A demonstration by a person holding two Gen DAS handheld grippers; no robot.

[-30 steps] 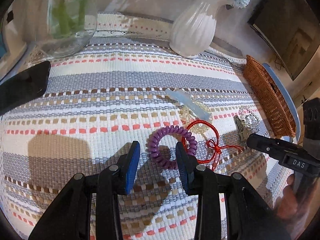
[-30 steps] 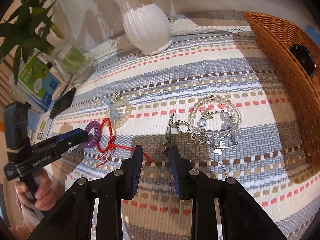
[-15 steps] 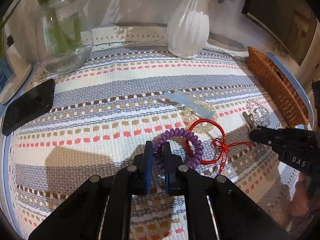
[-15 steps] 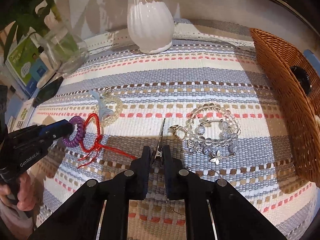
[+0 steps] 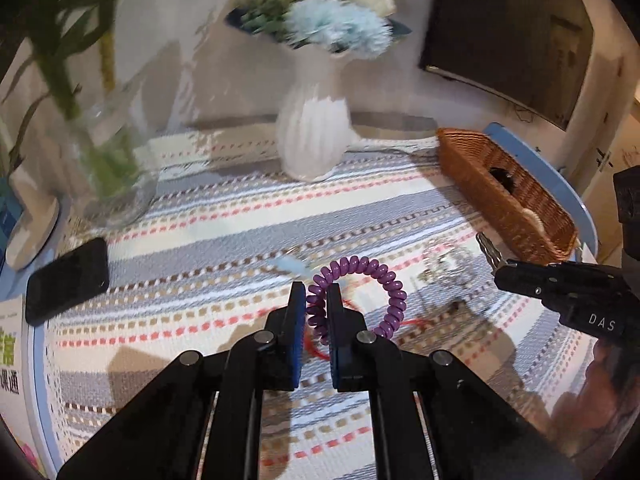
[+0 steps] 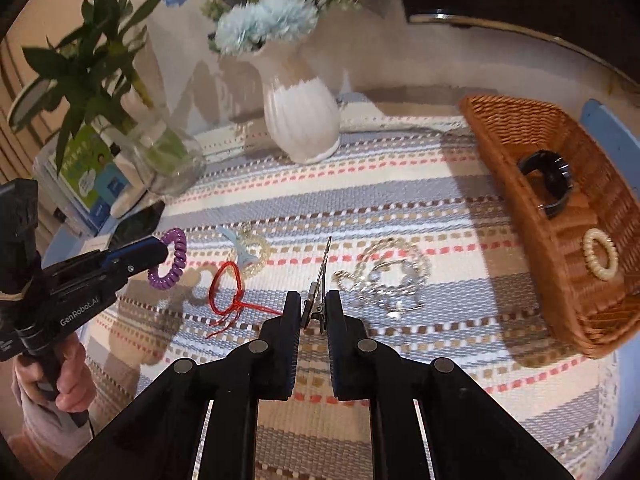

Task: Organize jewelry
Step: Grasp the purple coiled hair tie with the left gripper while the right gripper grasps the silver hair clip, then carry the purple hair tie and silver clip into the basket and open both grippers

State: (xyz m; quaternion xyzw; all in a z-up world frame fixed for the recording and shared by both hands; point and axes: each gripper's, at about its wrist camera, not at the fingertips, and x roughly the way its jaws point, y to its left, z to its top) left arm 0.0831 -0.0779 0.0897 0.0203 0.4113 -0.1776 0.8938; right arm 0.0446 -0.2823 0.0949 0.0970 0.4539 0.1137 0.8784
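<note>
My left gripper is shut on a purple spiral hair tie and holds it above the striped mat; it also shows in the right wrist view. My right gripper is shut on a metal hair clip, lifted off the mat; the clip shows in the left wrist view. On the mat lie a red string bracelet, a clear bead bracelet with a pale blue clip and a pile of crystal bead bracelets. A wicker basket at the right holds a black claw clip and a cream hair tie.
A white vase with flowers stands at the back middle. A glass vase with green stems stands at the back left. A black phone lies at the mat's left edge, next to booklets.
Both grippers closed, the left on the purple hair tie and the right on the metal clip. Both then lifted their items off the mat.
</note>
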